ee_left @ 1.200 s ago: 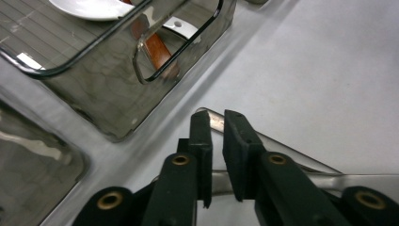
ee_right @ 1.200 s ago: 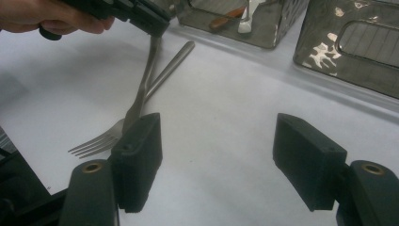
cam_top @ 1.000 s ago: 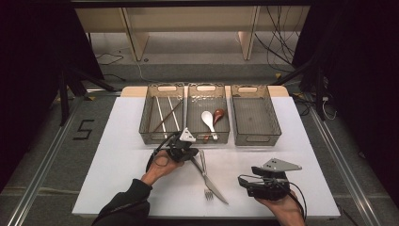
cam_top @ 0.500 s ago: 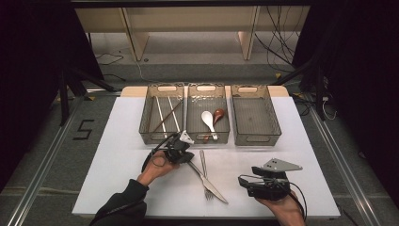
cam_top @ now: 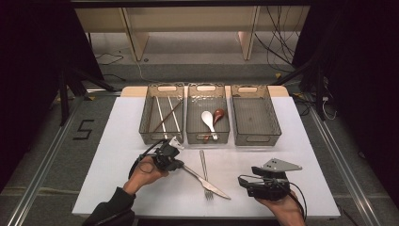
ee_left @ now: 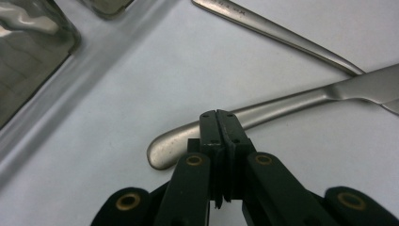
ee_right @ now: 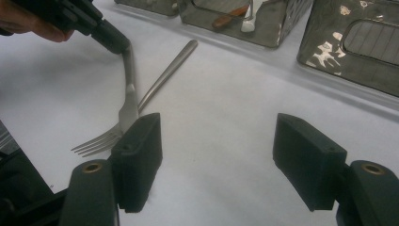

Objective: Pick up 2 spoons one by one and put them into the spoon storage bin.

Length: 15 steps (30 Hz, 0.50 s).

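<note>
A steel knife (cam_top: 207, 181) and a fork (cam_top: 203, 170) lie crossed on the white table (cam_top: 291, 150) in front of the trays. My left gripper (cam_top: 177, 165) is shut, jaws pressed together with nothing visible between them, tips right at the knife's handle end. In the left gripper view the closed jaws (ee_left: 218, 115) overlap the knife handle (ee_left: 282, 101), and the fork handle (ee_left: 277, 33) runs behind. My right gripper (cam_top: 244, 181) rests at the near right, open and empty. Its view shows the wide jaws (ee_right: 216, 155) facing the knife (ee_right: 128, 101), fork (ee_right: 160, 82) and left gripper (ee_right: 110, 37).
Three clear trays stand in a row at the back: the left tray (cam_top: 147, 123) holds chopsticks (cam_top: 165, 117), the middle tray (cam_top: 189, 123) a white spoon (cam_top: 207, 118) and a brown spoon (cam_top: 218, 114), the right tray (cam_top: 275, 123) nothing. Table edges drop to dark floor.
My left hand has drawn its shut gripper toward the near left, from by the trays to the knife's handle end, which seems to have swung slightly with it. The right gripper has stayed put.
</note>
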Each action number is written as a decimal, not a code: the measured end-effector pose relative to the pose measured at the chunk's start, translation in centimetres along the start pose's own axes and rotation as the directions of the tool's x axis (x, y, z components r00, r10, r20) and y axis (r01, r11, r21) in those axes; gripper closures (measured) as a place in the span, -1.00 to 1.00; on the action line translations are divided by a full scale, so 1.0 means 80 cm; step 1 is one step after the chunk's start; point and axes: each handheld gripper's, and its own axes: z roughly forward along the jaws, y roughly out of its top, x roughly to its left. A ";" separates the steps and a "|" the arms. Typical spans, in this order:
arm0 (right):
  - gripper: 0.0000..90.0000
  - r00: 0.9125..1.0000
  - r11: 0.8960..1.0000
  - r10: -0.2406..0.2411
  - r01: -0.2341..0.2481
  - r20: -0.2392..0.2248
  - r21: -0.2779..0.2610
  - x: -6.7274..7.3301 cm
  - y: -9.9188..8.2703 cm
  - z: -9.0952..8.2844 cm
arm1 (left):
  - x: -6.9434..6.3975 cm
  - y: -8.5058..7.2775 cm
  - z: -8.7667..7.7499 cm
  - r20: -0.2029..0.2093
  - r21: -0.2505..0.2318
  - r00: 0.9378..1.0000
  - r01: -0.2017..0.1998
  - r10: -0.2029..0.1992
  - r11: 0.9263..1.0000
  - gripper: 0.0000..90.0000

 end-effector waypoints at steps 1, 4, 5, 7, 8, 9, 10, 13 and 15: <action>-0.25 1.000 1.000 -0.001 0.001 0.000 0.001 0.000 0.000 0.001 | 0.000 0.002 -0.001 -0.016 -0.015 1.000 -0.007 0.007 1.000 0.97; -0.25 1.000 1.000 -0.006 0.006 -0.005 0.005 0.002 0.001 0.002 | 0.000 0.008 -0.005 -0.001 -0.046 1.000 -0.004 0.004 0.999 0.97; -0.25 1.000 1.000 -0.006 0.006 -0.005 0.005 0.002 0.001 0.002 | 0.000 0.011 -0.005 -0.005 -0.047 1.000 -0.013 0.012 0.999 0.97; -0.25 1.000 1.000 -0.003 0.003 -0.005 0.006 0.001 0.001 0.002 | 0.003 0.014 -0.002 -0.012 -0.056 1.000 -0.007 0.006 0.998 0.97; -0.25 1.000 1.000 -0.002 0.002 -0.005 0.008 0.000 0.000 0.002 | 0.005 0.015 0.000 -0.019 -0.065 1.000 0.000 -0.001 0.998 0.97; -0.25 1.000 1.000 -0.002 0.002 -0.005 0.007 0.000 0.000 0.003 | 0.008 0.016 0.003 -0.020 -0.067 1.000 0.011 -0.013 0.998 0.97; -0.25 1.000 1.000 -0.002 0.003 -0.005 0.008 0.001 0.000 0.003 | 0.011 0.017 0.006 -0.023 -0.068 1.000 0.015 -0.017 0.998 0.97; -0.25 1.000 1.000 -0.002 0.002 -0.005 0.006 0.000 0.000 0.003 | 0.015 0.017 0.016 -0.029 -0.046 0.999 0.031 -0.032 0.998 0.97; -0.25 1.000 1.000 -0.002 0.002 -0.005 0.005 0.000 0.000 0.002 | 0.016 0.015 0.020 -0.024 -0.033 0.999 0.032 -0.033 0.999 0.97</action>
